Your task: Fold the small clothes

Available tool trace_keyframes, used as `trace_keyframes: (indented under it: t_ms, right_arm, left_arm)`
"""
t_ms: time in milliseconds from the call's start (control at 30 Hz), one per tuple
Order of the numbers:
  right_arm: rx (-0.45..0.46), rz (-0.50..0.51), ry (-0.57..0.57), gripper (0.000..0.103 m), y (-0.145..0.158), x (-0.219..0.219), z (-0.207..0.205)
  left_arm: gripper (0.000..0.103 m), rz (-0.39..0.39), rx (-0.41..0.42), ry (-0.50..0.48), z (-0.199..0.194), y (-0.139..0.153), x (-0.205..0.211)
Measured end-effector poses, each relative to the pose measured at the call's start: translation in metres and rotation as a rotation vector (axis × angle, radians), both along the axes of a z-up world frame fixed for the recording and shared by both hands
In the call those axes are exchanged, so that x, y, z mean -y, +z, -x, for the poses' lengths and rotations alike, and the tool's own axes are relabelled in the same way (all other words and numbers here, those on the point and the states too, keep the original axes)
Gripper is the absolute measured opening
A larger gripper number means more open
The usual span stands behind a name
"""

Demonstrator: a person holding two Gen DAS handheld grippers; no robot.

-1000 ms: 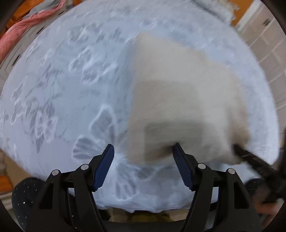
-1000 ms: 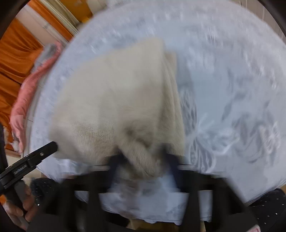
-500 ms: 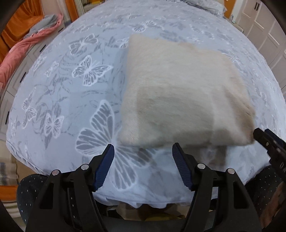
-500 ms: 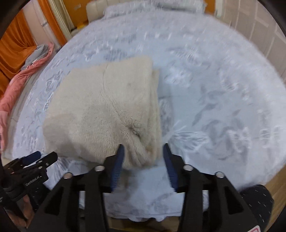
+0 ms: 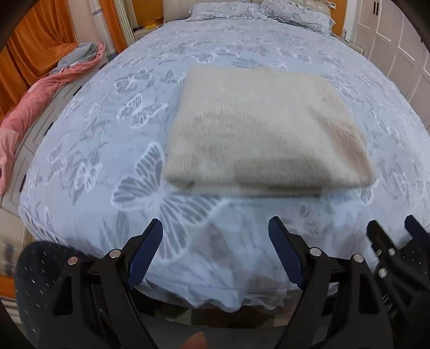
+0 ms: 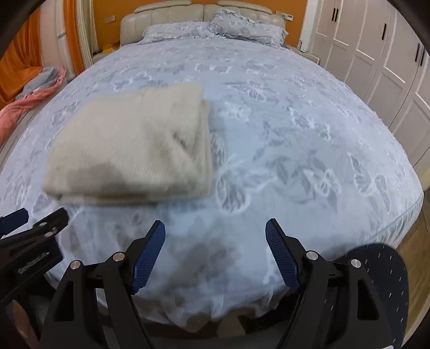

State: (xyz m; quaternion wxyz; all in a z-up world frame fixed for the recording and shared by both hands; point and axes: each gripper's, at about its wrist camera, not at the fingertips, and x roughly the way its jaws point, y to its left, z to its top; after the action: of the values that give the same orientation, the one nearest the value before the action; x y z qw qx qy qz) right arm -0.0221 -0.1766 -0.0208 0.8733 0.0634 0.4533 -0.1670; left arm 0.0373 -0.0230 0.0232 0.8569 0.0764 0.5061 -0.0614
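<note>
Tools: left tool (image 5: 215,241) and right tool (image 6: 215,239) both hang above the near part of the bed, jaws spread and opening wider, with nothing but bedcover between the blue ribbed pads; neither touches the garment.
Bed: bed (image 6: 295,120) fills both views, covered by a pale blue-grey sheet printed with white and grey butterflies; two matching pillows (image 6: 242,26) lie against a padded beige headboard (image 6: 161,10).
Garment: folded cream garment (image 5: 263,128), a fuzzy knit, lies flat on the bed as a neat rectangle of stacked layers, its layered edge facing the tools.
Garment place: in the left wrist view it lies straight ahead of the left tool, near but apart; in the right wrist view it lies ahead and to the left of the right tool (image 6: 134,142).
Open room: bare sheet runs wide to the right of the garment and beyond it toward the pillows.
Edges: the near edge of the bed curves just below both tools; wooden floor (image 6: 419,241) shows past the right corner.
Surroundings: white wardrobe doors (image 6: 376,53) stand on the right; orange curtains (image 5: 35,48) hang on the left.
Side pile: pink and grey bedding (image 5: 40,91) lies heaped off the left edge of the bed.
</note>
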Motion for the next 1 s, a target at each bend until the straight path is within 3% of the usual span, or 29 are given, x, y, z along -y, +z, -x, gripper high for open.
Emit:
trace_keyframes:
  t_ms: [100, 467, 833, 1000]
  right_arm:
    - [0.013, -0.003, 0.007, 0.08, -0.002, -0.006, 0.007]
    - [0.014, 0.008, -0.003, 0.08, -0.018, -0.015, 0.013]
    - [0.017, -0.021, 0.008, 0.081, -0.029, -0.021, 0.01]
    - [0.018, -0.008, 0.006, 0.081, -0.031, -0.022, 0.009]
  left_arm:
    - [0.079, 0.001, 0.011, -0.003, 0.009, -0.003, 0.001]
    - [0.082, -0.057, 0.053, -0.009, 0.029, -0.029, -0.002]
    - [0.082, 0.004, 0.035, 0.022, 0.024, -0.039, -0.014]
    - [0.089, -0.007, 0.026, 0.034, 0.022, -0.043, -0.016]
